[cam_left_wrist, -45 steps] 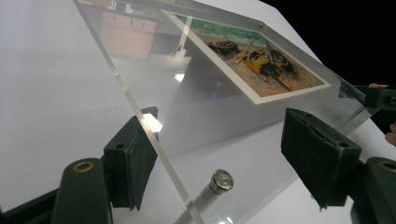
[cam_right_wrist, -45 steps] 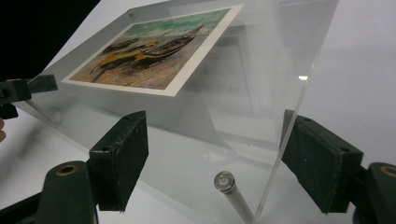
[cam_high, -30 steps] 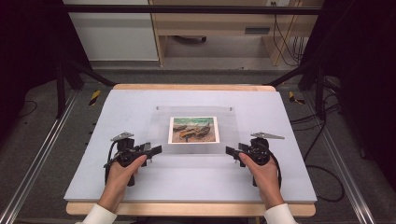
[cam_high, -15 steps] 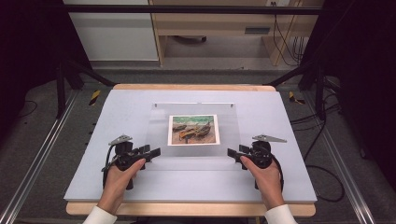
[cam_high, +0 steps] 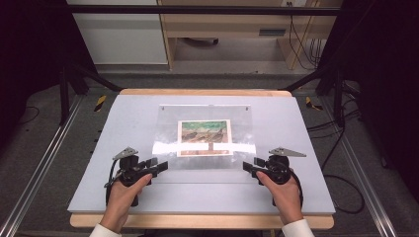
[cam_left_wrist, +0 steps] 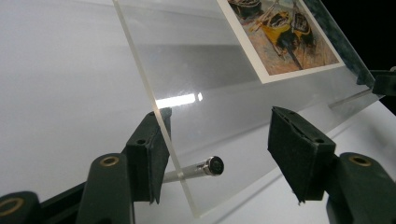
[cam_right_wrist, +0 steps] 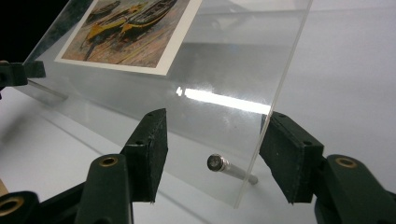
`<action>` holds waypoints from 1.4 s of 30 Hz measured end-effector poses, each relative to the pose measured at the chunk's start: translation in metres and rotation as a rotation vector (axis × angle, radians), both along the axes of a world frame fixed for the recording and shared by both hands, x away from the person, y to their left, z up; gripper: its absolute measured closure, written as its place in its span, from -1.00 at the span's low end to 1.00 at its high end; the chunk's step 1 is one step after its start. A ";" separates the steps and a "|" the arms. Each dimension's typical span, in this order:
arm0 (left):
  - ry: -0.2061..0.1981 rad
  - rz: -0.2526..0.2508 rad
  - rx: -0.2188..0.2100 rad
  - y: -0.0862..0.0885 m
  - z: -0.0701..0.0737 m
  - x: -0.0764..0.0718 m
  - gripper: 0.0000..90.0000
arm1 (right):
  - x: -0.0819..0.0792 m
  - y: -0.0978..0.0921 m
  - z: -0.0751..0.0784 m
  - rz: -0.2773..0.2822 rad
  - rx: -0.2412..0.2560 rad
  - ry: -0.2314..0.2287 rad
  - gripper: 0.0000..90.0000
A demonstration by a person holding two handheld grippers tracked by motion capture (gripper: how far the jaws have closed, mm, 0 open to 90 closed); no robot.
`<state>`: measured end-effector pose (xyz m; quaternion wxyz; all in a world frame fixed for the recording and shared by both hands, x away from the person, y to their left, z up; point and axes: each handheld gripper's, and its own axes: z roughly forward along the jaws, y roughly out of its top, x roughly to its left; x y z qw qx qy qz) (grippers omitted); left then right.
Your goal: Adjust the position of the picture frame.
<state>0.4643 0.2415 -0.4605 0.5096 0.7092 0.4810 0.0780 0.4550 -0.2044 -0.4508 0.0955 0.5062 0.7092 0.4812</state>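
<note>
A clear acrylic sheet [cam_high: 168, 128] with a print of boats [cam_high: 205, 137] lies mid-table, its near edge tilted up. My left gripper [cam_high: 160, 165] is open at the near left corner. In the left gripper view that corner of the sheet [cam_left_wrist: 196, 93] stands between the wide jaws [cam_left_wrist: 219, 121], its edge against the left pad [cam_left_wrist: 156, 140]. A metal pin [cam_left_wrist: 212, 165] pokes out below. My right gripper [cam_high: 248, 165] is open around the near right corner [cam_right_wrist: 215, 119], where another pin [cam_right_wrist: 217, 163] shows under the sheet [cam_right_wrist: 233, 56].
The white tabletop [cam_high: 306, 128] has a wooden edge [cam_high: 197, 221] along the front. Metal rails [cam_high: 39, 168] and black frame posts [cam_high: 66, 94] flank the table. Cables [cam_high: 341, 177] trail on the floor at the right.
The print looks taller now, so the sheet's near edge has tipped up. Both grippers have shifted slightly toward the person along with it.
</note>
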 end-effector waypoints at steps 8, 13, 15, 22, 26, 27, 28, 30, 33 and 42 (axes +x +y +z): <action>-0.001 -0.010 0.022 0.001 0.001 -0.002 -0.13 | -0.005 -0.002 0.000 0.004 0.005 0.002 0.01; -0.003 -0.014 0.029 0.000 0.002 -0.004 -0.12 | -0.006 -0.002 0.000 0.005 -0.002 0.001 0.02; -0.005 -0.015 0.033 0.000 0.002 -0.004 -0.12 | -0.007 -0.002 0.000 0.006 -0.004 0.001 0.03; -0.008 -0.021 0.047 0.000 0.002 -0.007 -0.12 | -0.011 -0.001 0.000 0.009 -0.018 0.000 0.05; -0.003 -0.019 0.047 0.000 0.002 -0.008 -0.10 | -0.012 -0.003 0.000 0.012 -0.017 -0.003 0.07; -0.003 -0.017 0.045 0.001 0.002 -0.008 -0.10 | -0.013 -0.003 -0.001 0.009 -0.013 0.004 0.08; -0.002 -0.016 0.040 0.001 0.002 -0.008 -0.09 | -0.013 -0.003 -0.001 0.011 -0.011 0.002 0.09; -0.003 -0.017 0.030 0.002 0.001 -0.008 -0.07 | -0.014 -0.005 -0.002 0.019 -0.006 0.001 0.11; -0.002 -0.017 0.028 0.002 0.001 -0.008 -0.06 | -0.015 -0.005 -0.002 0.018 -0.006 0.003 0.11; -0.002 -0.023 0.026 0.004 0.000 -0.010 -0.03 | -0.017 -0.005 -0.002 0.017 -0.004 0.002 0.14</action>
